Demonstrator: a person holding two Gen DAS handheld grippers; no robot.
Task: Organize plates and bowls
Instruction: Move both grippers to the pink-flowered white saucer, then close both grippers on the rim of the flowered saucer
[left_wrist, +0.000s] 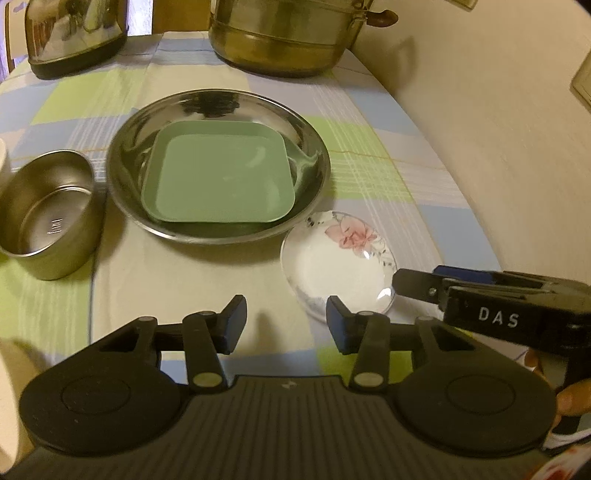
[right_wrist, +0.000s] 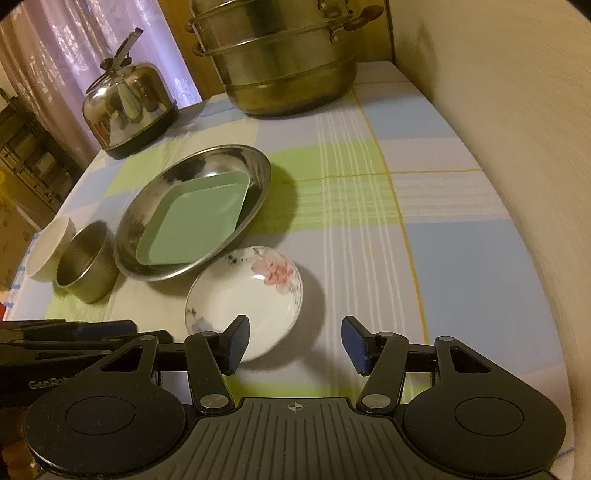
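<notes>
A green square plate (left_wrist: 218, 177) is seen lying inside a round steel plate (left_wrist: 314, 147) at the middle of the table (left_wrist: 388, 177), which is covered by a checked cloth. At the steel plate's 9 o'clock a steel bowl (left_wrist: 51, 214) is set just beside it, and in the right wrist view a white bowl (right_wrist: 50, 247) is found touching that bowl's far side. At the steel plate's 5 o'clock a flowered dish (left_wrist: 336, 254) is placed, close to its rim. The left tool (left_wrist: 286, 325) is held released above the cloth, nothing between its pads. The right tool (right_wrist: 293, 341) is likewise spread wide, its left pad (right_wrist: 236, 343) seen over the dish's near rim. At 12 o'clock a steamer pot (right_wrist: 280, 59) and a kettle (right_wrist: 125, 103) are stood.
</notes>
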